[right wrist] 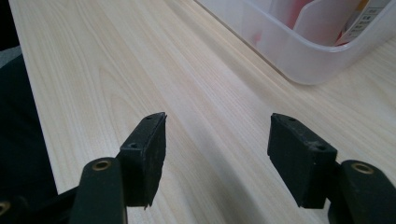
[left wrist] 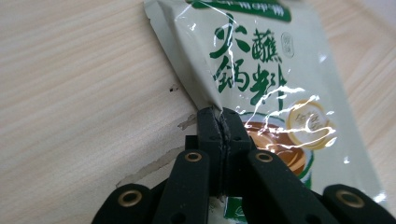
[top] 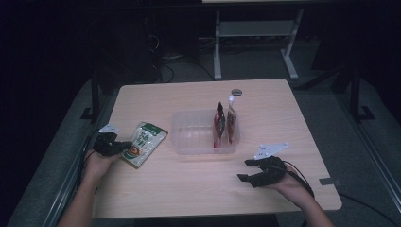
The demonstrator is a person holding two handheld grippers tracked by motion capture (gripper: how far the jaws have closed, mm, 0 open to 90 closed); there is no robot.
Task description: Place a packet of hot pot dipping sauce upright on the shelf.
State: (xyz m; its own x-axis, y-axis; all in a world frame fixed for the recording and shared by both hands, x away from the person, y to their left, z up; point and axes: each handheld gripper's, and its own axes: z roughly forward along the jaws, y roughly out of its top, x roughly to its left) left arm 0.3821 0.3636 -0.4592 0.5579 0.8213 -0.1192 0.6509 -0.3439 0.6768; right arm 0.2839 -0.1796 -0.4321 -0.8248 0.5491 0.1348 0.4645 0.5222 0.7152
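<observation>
Table (top: pixel 189 189): it lies before you, and everything rests on it.
Bin (top: pixel 182 142): you find it at the table's middle.
Two packets (top: pixel 225 124): they stand upright in the bin's right end, side by side.
Flat pouch (top: pixel 143 143): it lies left of the bin, near your left gripper (top: pixel 124 146).
Small disc (top: pixel 236 91): it sits behind the bin, near the far edge.
Right gripper (top: pixel 244 170): you hold it right of and before the bin, apart from it.
</observation>
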